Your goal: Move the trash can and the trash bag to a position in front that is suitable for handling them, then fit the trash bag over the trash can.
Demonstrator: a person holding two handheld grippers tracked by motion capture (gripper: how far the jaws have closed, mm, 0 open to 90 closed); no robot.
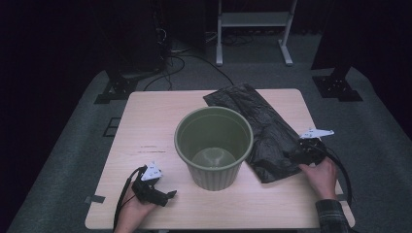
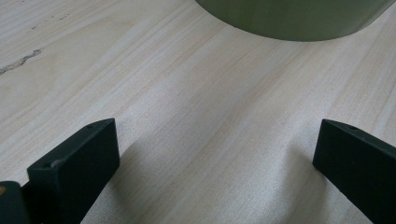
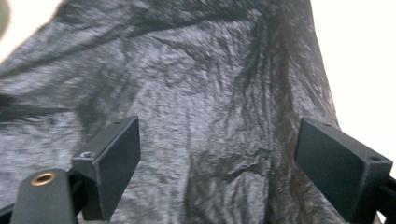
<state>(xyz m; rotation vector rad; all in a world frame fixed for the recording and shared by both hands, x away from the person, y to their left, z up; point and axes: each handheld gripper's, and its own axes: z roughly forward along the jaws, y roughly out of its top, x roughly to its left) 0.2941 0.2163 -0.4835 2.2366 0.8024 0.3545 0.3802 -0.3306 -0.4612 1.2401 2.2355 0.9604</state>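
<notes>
1. High view: the table (image 1: 145, 126) is the largest thing, a pale wooden top on a grey floor (image 1: 63, 145), with a white frame stand (image 1: 252, 29) and loose cables (image 1: 180, 63) in the dark behind it.
2. Next in size is the black plastic bag (image 1: 262, 126), lying flat and crumpled on the right half of the table, running from near the far edge down toward the near right side. Its left edge lies against or passes behind the bucket; I cannot tell which.
3. The green bucket (image 1: 214, 145) stands upright near the middle of the table, open at the top, with a ribbed band round its lower wall. In the left gripper view its curved wall (image 2: 294, 18) shows at the top of the frame.
4. The right gripper (image 1: 303, 155) rests at the near right edge of the bag, held by the person's right hand (image 1: 321, 177). In the right gripper view its jaws stand wide apart over the wrinkled bag (image 3: 201, 116), pinching nothing.
5. The left gripper (image 1: 170, 194) sits low over bare wood at the near left, just beside the bucket's base, held by the left hand (image 1: 133, 211). In the left gripper view its jaws are spread wide with bare table (image 2: 205, 130) between them.
</notes>
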